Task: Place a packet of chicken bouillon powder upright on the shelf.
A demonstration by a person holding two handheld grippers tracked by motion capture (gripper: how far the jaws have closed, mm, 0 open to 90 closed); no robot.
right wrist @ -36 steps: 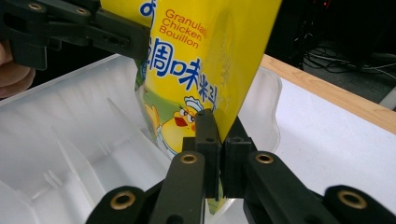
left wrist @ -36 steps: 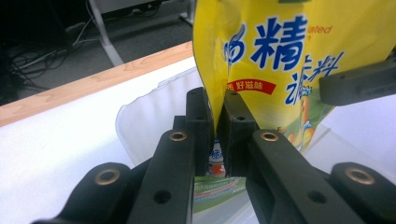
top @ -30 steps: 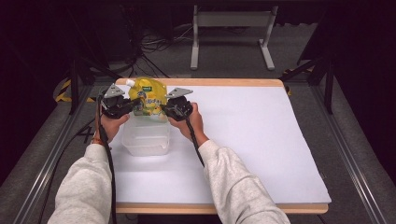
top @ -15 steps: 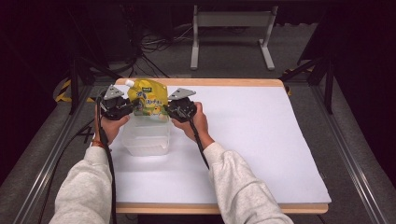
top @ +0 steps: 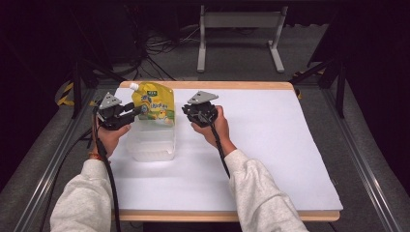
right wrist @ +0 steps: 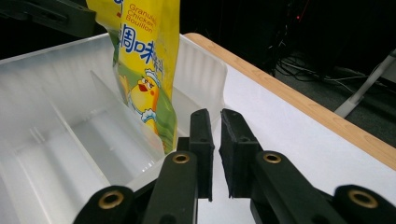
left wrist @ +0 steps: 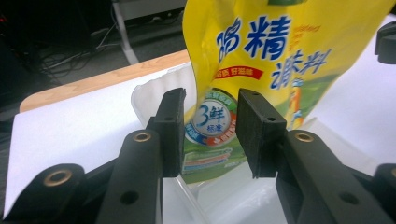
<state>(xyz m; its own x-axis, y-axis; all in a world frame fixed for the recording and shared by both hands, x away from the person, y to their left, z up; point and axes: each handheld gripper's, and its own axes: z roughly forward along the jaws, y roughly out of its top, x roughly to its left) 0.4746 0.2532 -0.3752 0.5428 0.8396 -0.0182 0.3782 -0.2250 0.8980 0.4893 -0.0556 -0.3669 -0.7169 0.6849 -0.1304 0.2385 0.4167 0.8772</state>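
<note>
Yellow pouch point(top: 155, 104) stands upright in far end of clear plastic box point(top: 150, 142) on bench point(top: 270, 140). Left gripper point(left wrist: 210, 128) at pouch, jaws just been opening, pouch between them, pads off it. Right gripper point(right wrist: 217, 149) just beside box, on its right, nearly closed, holds nothing. White sheet point(top: 300, 159) covers bench top.

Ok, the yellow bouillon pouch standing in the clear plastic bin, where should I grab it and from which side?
Probably by the flat upper panel of the yellow bouillon pouch, just under the spout, coming in level from the left gripper's side. It stands upright at the far end of the clear plastic bin, so its top is clear of the walls while its base sits behind a divider.
</note>
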